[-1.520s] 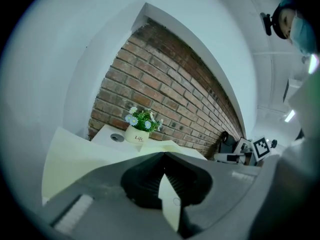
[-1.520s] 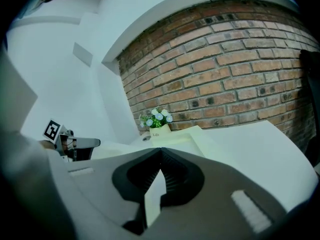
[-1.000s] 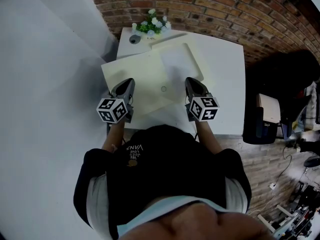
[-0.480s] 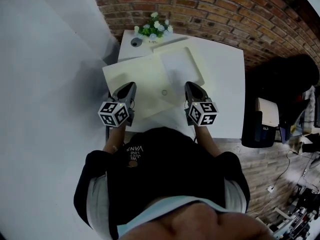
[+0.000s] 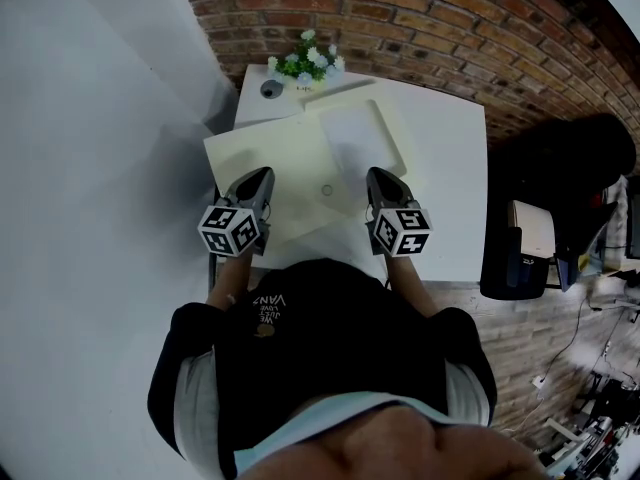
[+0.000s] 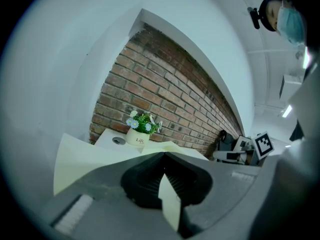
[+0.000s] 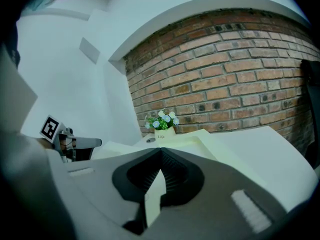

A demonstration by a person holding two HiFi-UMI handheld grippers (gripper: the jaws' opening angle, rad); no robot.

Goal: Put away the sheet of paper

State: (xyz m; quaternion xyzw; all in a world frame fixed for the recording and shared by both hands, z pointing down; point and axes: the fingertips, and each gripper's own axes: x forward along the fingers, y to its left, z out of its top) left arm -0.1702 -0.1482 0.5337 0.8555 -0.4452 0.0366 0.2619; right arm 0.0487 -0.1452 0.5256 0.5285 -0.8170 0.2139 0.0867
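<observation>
Left gripper [image 5: 260, 175] and right gripper [image 5: 373, 177] each pinch the sheet of paper [image 5: 285, 163] by its near edge; moving both together, level, should avoid creasing it.

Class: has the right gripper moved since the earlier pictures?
Yes, slightly: the right gripper, clamped on the sheet of paper, has drawn back toward the person, away from the flowers.

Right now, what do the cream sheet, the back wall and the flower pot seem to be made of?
Sheet of paper: thin matte cream paper or light card; no glare, and it looks blade-thin edge-on.
Wall: rough red-brown brick, with pale mortar lines between courses.
Flower pot: smooth off-white ceramic or plastic, printed lettering; which one is unclear.
</observation>
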